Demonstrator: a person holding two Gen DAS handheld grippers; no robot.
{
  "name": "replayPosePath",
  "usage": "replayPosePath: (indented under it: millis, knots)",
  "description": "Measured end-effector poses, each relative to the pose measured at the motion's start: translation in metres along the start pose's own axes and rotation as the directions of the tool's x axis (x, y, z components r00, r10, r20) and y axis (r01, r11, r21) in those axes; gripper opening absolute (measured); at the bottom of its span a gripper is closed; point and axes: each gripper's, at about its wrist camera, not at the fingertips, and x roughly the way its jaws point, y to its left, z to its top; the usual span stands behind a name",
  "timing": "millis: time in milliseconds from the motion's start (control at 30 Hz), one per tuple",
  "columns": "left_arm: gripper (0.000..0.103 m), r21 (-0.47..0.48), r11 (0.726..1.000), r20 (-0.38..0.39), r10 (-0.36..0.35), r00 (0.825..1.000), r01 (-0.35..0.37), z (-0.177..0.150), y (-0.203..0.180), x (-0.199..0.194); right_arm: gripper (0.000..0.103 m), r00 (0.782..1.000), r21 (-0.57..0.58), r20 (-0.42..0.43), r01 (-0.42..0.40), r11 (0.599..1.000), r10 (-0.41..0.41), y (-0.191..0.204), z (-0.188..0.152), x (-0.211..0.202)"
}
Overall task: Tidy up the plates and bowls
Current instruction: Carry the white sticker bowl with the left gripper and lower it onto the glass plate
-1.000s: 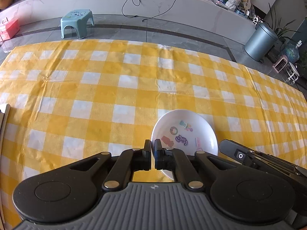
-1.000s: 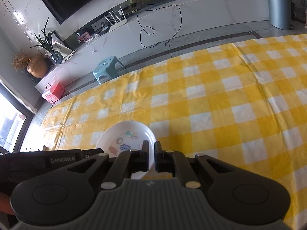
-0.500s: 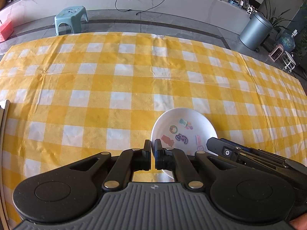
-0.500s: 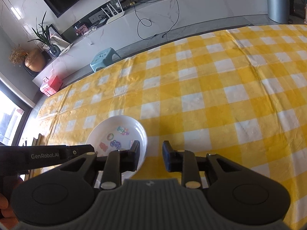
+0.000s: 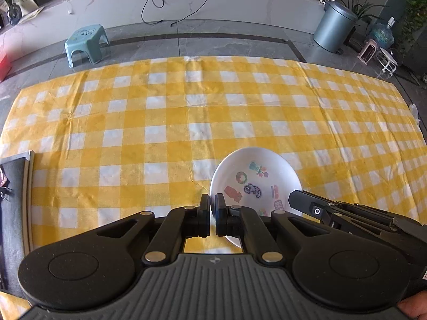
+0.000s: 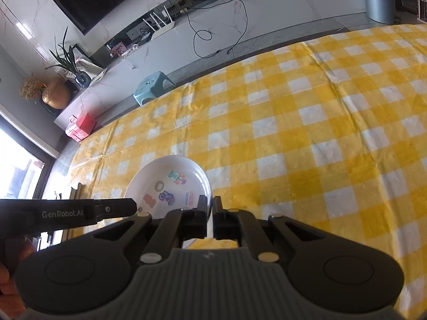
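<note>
A white bowl (image 5: pixel 253 178) with cartoon stickers inside is carried between both grippers, a little above the yellow checked tablecloth (image 5: pixel 160 133). My left gripper (image 5: pixel 212 204) is shut on the bowl's left rim, which shows as a thin white edge between the pads. In the right wrist view the bowl (image 6: pixel 168 184) sits left of centre. My right gripper (image 6: pixel 209 206) has its jaws closing hard onto the right rim, pads pressed on it. Each gripper shows in the other's view: the right gripper (image 5: pixel 296 200) and the left gripper (image 6: pixel 128 205).
A dark grey tray with a pale frame (image 5: pixel 18 200) lies at the table's left edge. Beyond the far table edge stand a teal stool (image 5: pixel 85 42) and a grey bin (image 5: pixel 333 26) on the floor. A hand (image 6: pixel 8 274) holds the left gripper.
The right gripper opened beside the rim half a second ago and has shut on it again. Both grippers have risen and pulled back with the bowl, so more of the table shows.
</note>
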Motion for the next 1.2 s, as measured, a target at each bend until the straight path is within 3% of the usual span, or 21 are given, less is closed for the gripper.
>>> replayPosePath:
  millis: [300,567,867,1200]
  knots:
    - [0.004,0.040,0.999,0.076,0.008,0.997,-0.012,-0.050,-0.061,-0.062,0.000,0.997,0.051,0.051,-0.053,0.997,0.051,-0.018,-0.032,-0.088]
    - [0.005,0.005,0.999,0.101,-0.044,0.994,0.043,-0.110,-0.103,-0.076,0.000,0.997,0.061,0.067,-0.042,0.997,0.038,-0.050,-0.071,-0.150]
    - [0.005,-0.101,0.988,0.148,-0.104,0.984,0.119,-0.175,-0.133,-0.074,0.000,0.998,0.058,0.063,0.018,0.998,-0.021,-0.086,-0.119,-0.188]
    - [0.005,-0.248,0.951,0.165,-0.146,0.975,0.185,-0.216,-0.136,-0.043,0.001,0.995,0.046,0.046,0.084,0.995,-0.086,-0.112,-0.148,-0.186]
